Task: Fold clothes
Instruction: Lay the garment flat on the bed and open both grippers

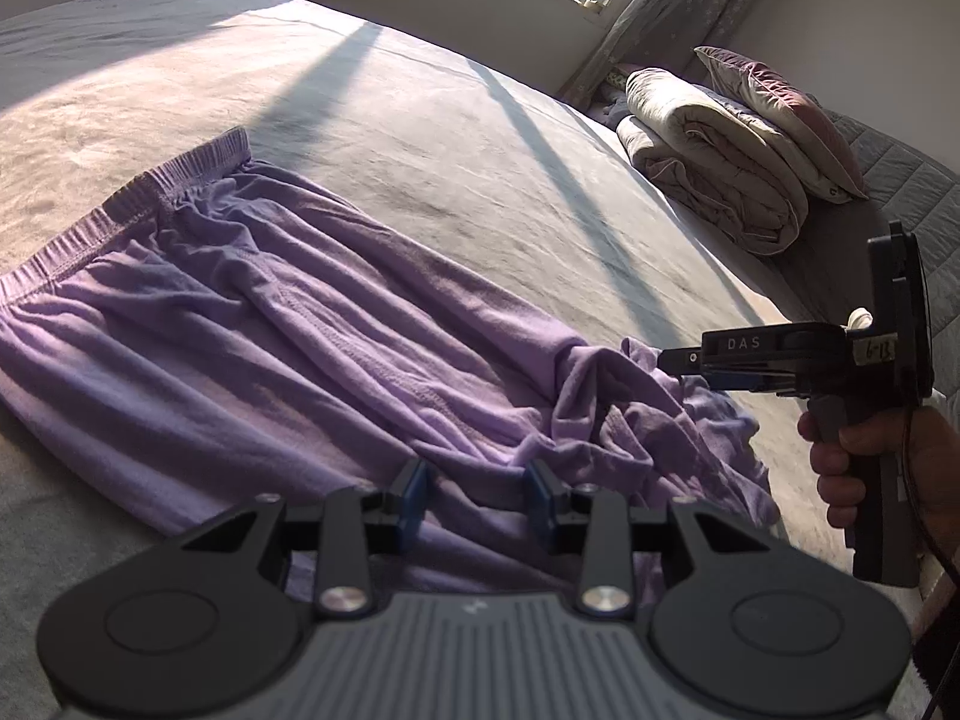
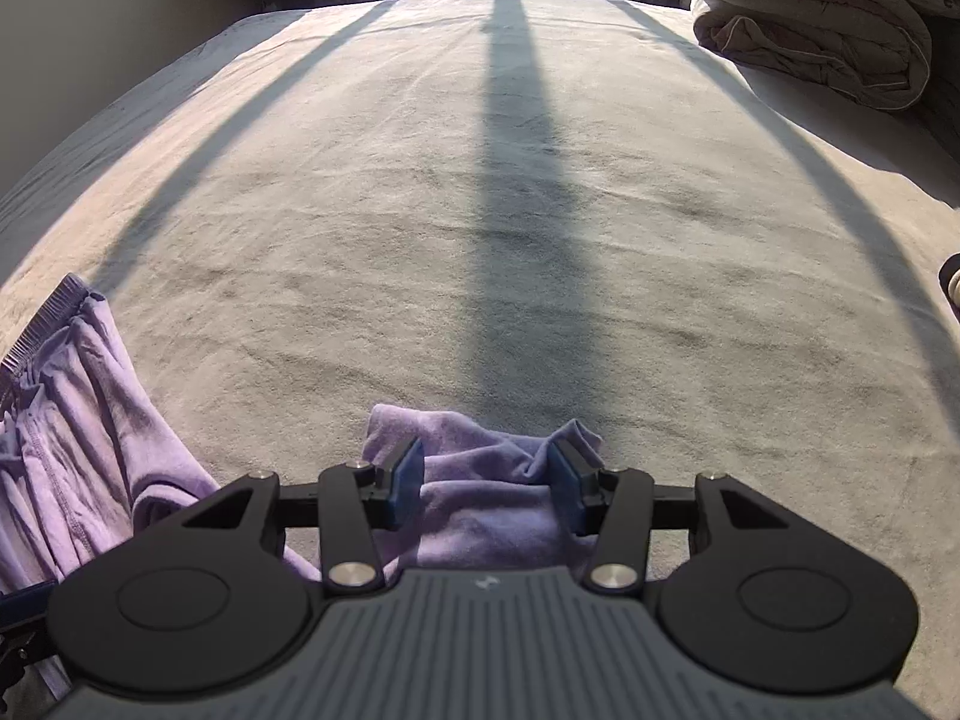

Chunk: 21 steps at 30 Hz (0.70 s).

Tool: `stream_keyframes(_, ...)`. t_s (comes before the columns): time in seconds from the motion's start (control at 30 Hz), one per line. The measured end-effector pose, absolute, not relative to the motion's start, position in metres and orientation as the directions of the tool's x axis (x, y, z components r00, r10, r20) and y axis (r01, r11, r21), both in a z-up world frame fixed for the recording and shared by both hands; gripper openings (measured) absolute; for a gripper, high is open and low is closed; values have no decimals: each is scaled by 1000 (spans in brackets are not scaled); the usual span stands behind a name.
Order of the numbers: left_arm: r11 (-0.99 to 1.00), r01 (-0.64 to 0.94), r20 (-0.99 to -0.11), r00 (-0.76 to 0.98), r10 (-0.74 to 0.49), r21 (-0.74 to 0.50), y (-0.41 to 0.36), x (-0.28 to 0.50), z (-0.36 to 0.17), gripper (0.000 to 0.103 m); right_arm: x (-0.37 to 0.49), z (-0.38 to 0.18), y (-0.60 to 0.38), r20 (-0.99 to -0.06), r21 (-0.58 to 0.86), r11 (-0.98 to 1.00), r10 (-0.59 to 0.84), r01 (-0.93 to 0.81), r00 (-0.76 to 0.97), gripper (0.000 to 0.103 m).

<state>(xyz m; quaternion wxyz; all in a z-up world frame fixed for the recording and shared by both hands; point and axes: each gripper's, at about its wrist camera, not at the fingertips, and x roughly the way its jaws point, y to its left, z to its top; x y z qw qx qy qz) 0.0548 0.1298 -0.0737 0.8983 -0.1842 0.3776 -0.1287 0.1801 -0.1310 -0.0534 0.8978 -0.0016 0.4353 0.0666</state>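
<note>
Purple trousers [image 1: 252, 324] beneath both spread hand-held grippers, left [image 1: 477, 495] and right [image 2: 493, 483], cuffs bunched between fingers.

left claw [image 1: 478, 495]: black links, blue pads, silver screws | right claw [image 1: 675, 360]: "DAS" marking

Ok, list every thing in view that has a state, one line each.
purple pants: spread on the bed, waistband flat, leg ends bunched.
left gripper: open, fingers over the pants, gripping nothing.
right gripper: open, bunched leg fabric between its fingers.
comforter: folded, stacked at the bed's far side.
pillow: lying on the comforter.
</note>
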Motion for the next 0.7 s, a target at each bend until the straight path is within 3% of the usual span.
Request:
stream_keyframes(0.07,897,97,-630,680,-376,-431,130,57,-74,37,186,-60,-121,-786,7,989,95,-145,611,50)
stream_keyframes(0.13,896,101,-629,678,-381,-433,131,59,-75,37,186,-62,-114,-773,-58,982,71,-181,631,30)
stream_keyframes(0.17,895,102,-628,678,-382,-435,131,60,-75,37,187,-62,-113,-770,-75,980,62,-187,635,8)
stream_keyframes(0.37,892,105,-622,680,-387,-440,131,64,-77,37,197,-44,-131,-736,-133,984,-18,-119,676,7)
stream_keyframes(0.7,888,110,-618,680,-395,-447,132,67,-79,37,211,15,-206,-587,-258,957,-266,135,765,7)
